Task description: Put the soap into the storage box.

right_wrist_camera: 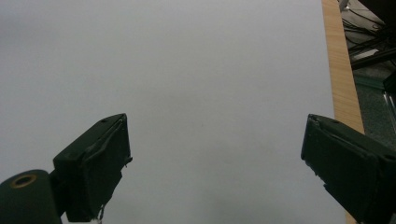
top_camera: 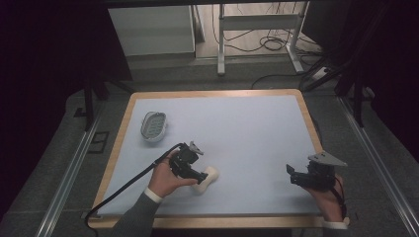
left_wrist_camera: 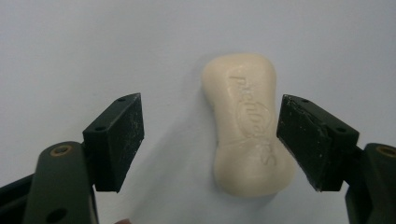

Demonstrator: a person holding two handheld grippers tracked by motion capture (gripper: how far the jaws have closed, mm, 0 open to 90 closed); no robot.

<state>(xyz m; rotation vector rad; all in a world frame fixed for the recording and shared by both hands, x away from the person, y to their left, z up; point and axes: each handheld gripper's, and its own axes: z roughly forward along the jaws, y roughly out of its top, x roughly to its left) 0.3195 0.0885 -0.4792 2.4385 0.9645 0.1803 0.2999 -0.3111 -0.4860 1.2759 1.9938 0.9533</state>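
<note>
A cream bar of soap (top_camera: 207, 179) with raised lettering lies flat on the pale blue mat (top_camera: 237, 128). My left gripper (top_camera: 201, 175) hovers right over it, open. In the left gripper view the soap (left_wrist_camera: 247, 126) lies between the two black pads (left_wrist_camera: 116, 140), nearer the right-hand one, with neither pad touching it. A white soap dish (top_camera: 153, 126) with a green ribbed insert stands on the mat at the left, well behind the soap. My right gripper (top_camera: 292, 174) is held open near the mat's front right, with bare mat between its pads (right_wrist_camera: 98, 163).
The mat covers a wooden-edged table (top_camera: 118, 143). Its right wooden edge (right_wrist_camera: 343, 79) runs close beside the right gripper. A black cable (top_camera: 128, 182) trails from the left gripper off the front left corner. Beyond the table are a metal frame (top_camera: 257, 34) and floor cables.
</note>
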